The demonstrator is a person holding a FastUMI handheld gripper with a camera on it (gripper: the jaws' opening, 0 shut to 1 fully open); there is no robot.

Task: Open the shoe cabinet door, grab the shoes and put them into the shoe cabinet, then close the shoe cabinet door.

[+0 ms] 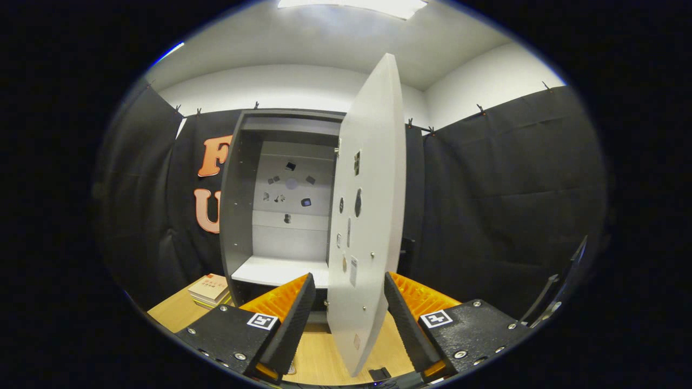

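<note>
A grey shoe cabinet (240,216) stands on the wooden table straight ahead, its inside bare with a pale shelf (278,270) low down. Its white door (373,216) is swung open toward me, edge-on, and the free edge runs down between my two fingers. My gripper (350,294) is open, one finger on each side of the door edge, neither visibly pressing on it. The back panel of the cabinet carries a few small dark marks.
A stack of books (210,288) lies on the wooden table (324,359) left of the cabinet's foot. Black cloth walls close in on both sides. A dark metal frame piece (559,292) stands at the near right.
</note>
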